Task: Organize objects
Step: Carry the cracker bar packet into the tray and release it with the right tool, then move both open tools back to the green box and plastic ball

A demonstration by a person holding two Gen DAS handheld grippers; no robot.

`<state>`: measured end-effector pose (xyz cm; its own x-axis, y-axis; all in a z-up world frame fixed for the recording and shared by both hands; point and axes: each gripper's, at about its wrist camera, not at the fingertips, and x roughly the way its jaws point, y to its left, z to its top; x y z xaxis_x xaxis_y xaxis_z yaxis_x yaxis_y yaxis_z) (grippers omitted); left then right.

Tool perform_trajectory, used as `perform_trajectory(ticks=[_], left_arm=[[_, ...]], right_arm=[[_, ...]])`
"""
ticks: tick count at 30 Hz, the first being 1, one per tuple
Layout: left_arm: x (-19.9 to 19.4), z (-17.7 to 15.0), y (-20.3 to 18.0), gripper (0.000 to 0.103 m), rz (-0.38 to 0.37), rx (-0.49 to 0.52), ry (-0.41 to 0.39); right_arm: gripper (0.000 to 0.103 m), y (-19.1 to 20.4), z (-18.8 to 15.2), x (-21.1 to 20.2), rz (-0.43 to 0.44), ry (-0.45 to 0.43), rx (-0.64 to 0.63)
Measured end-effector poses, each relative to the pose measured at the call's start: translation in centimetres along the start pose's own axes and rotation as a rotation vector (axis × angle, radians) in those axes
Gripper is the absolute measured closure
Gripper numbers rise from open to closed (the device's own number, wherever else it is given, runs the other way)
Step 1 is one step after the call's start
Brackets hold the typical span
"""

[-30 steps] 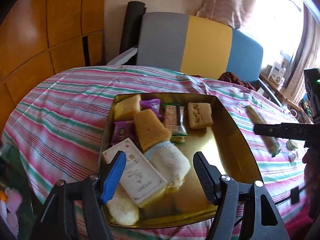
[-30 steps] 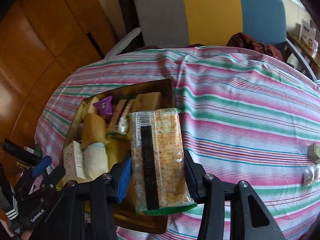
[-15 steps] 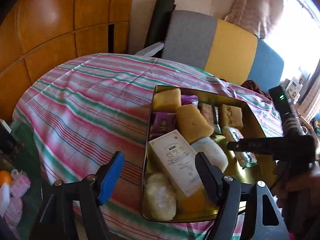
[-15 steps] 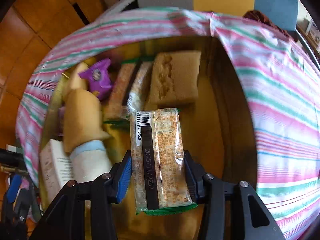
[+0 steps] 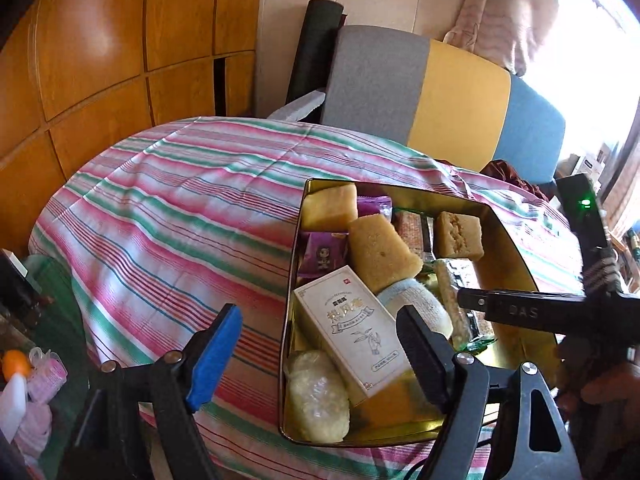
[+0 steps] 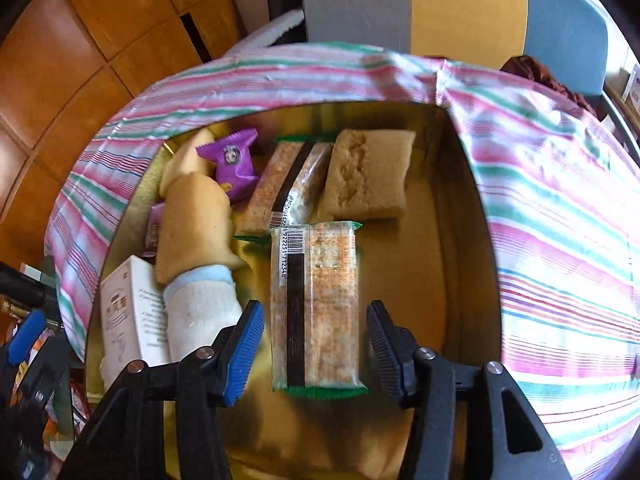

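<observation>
Right tongs [image 6: 316, 348]: we found them pointing steeply down into the tin, jaws just widened and released; the cracker packet lay between the pads with a gap on each side.
Left tongs [image 5: 320, 348]: we recorded them angled down over the tin's near left edge, jaws just widened, spread and grasping nothing; the blue pad hung over the cloth, the black pad over the tin.
Person's hand [image 5: 600, 392]: we noted it at the right edge of the left view, gripping the right tool's handle.
Gold tin [image 6: 460, 208]: we logged it standing on the striped tablecloth [image 6: 560, 208] that covered the counter.
Cracker packet [image 6: 316, 308]: we saw it lying flat on the tin's floor, barcode end toward the far side, green-edged seals at both ends.
Second cracker packet [image 6: 292, 188]: behind the first, tilted.
Cake slice [image 6: 368, 172]: at the far right of the tin's contents, just beside the second packet.
Purple sachet [image 6: 232, 160]: far left, beside a tan cake block [image 6: 192, 224].
White box [image 5: 352, 328]: near left corner, touching a pale wrapped roll [image 6: 200, 312].
Clear-wrapped rice cake [image 5: 316, 396]: nearest corner, beside the box.
</observation>
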<state>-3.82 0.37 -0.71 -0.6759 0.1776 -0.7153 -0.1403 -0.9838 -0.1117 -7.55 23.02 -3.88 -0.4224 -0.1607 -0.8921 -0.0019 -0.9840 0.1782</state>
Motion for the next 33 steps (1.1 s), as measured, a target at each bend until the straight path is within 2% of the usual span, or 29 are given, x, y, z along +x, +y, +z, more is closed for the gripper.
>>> perform_trajectory(ticks=[7,18,25,33], left_arm=[[-0.7,0.0,-1.2,0.023,-0.012,0.033,-0.013],[-1.4,0.1,-3.8,0.023,-0.034,0.103,-0.019],[-1.4,0.3,-6.2,0.023,-0.053,0.166,-0.02],[-1.1,0.8,-10.8,0.023,-0.103,0.268,-0.024]], right_arm=[[0.049,0.5,0.1,-2.8,0.002,-0.057,-0.009],[0.048,-4.1,-2.3,-7.6,-0.021,-0.126,0.062],[0.048,-10.0,-3.2,-10.4,-0.082,-0.181,0.163],[0.045,-20.2,-5.5,-14.2,-0.21,-0.231,0.358]])
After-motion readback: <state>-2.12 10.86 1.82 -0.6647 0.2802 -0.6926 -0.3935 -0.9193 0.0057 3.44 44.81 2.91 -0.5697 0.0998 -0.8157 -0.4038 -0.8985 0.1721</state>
